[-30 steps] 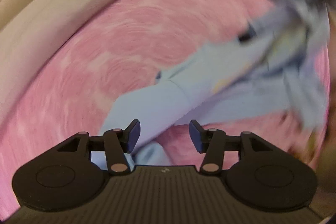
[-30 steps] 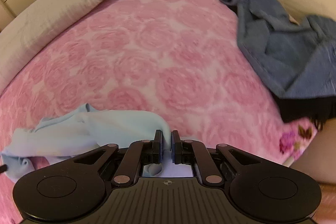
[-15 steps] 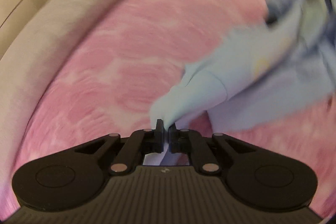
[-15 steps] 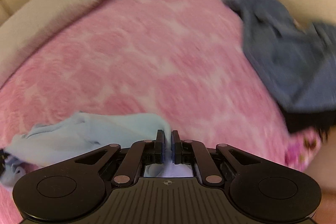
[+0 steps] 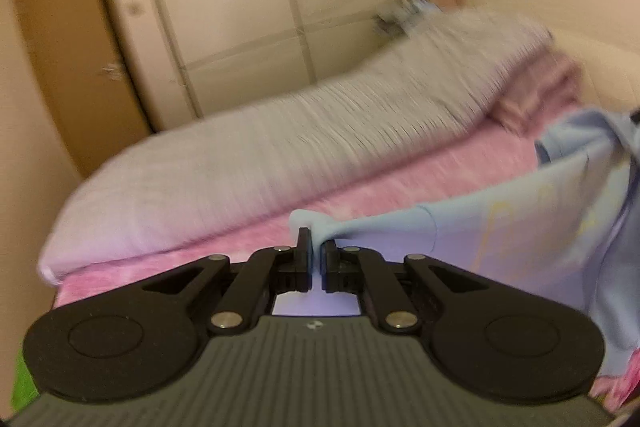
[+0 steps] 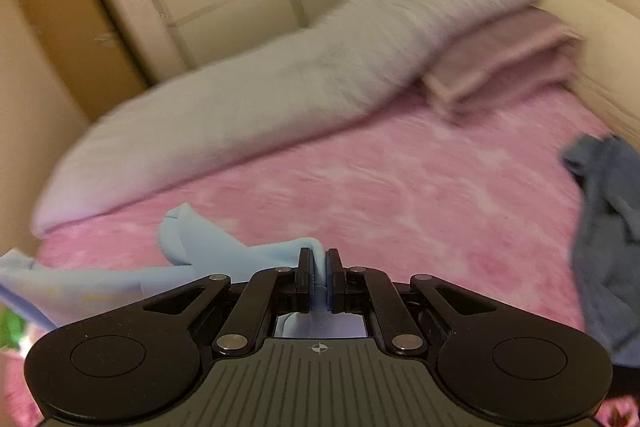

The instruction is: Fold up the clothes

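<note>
Both jaws clamped on light-blue shirt (image 5: pixel 500 227): left gripper (image 5: pixel 316 259), right gripper (image 6: pixel 318 267). Lift evenly, pull taut between jaws.

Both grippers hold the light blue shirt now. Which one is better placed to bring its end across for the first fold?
Probably left: the left gripper pinches a sleeve end of the light blue shirt; its body stretches rightward.
</note>
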A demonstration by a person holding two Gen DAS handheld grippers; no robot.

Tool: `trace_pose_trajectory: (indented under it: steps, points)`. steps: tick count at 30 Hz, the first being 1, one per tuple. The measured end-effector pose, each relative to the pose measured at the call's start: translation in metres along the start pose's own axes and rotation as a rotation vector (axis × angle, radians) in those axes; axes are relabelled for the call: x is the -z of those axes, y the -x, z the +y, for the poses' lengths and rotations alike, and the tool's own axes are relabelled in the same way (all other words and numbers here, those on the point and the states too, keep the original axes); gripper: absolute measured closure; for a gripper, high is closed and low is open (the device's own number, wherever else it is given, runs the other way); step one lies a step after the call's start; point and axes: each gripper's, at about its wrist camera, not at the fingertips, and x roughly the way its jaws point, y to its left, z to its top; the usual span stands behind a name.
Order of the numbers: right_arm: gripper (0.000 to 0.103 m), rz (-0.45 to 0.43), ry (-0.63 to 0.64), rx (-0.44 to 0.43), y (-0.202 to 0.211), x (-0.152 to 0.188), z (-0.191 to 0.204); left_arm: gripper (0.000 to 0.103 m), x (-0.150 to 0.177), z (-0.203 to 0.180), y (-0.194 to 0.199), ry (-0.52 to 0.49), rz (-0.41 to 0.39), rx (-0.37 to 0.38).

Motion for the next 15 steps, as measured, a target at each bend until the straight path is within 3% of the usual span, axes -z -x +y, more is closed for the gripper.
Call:
trace_pose_trajectory:
  steps: [3,6,8,10,12,14,15]
  points:
    - [0.099,0.001,0.026,-0.099,0.015,-0.018,0.021,0.099,-0.024,0.023,0.040,0.045,-0.076,-0.068]
    - [0.099,-0.002,0.010,-0.161,0.001,-0.046,0.039,0.099,-0.055,0.050,0.031,0.037,-0.130,-0.108]
    - [0.098,0.006,-0.069,-0.151,-0.036,-0.070,0.044,0.098,-0.073,0.066,-0.010,0.028,-0.133,-0.117]
    - [0.095,-0.001,-0.115,-0.057,-0.076,-0.091,0.052,0.085,-0.082,0.082,-0.075,0.082,-0.073,-0.138]
    - [0.081,-0.045,-0.109,0.083,-0.099,-0.106,0.067,0.078,-0.087,0.096,-0.136,0.150,0.012,-0.167]
    - [0.068,-0.072,-0.114,0.077,-0.099,-0.109,0.076,0.078,-0.076,0.106,-0.172,0.235,0.121,-0.176]
    - [0.062,-0.068,-0.117,0.062,-0.096,-0.102,0.076,0.078,-0.067,0.106,-0.174,0.241,0.118,-0.178]
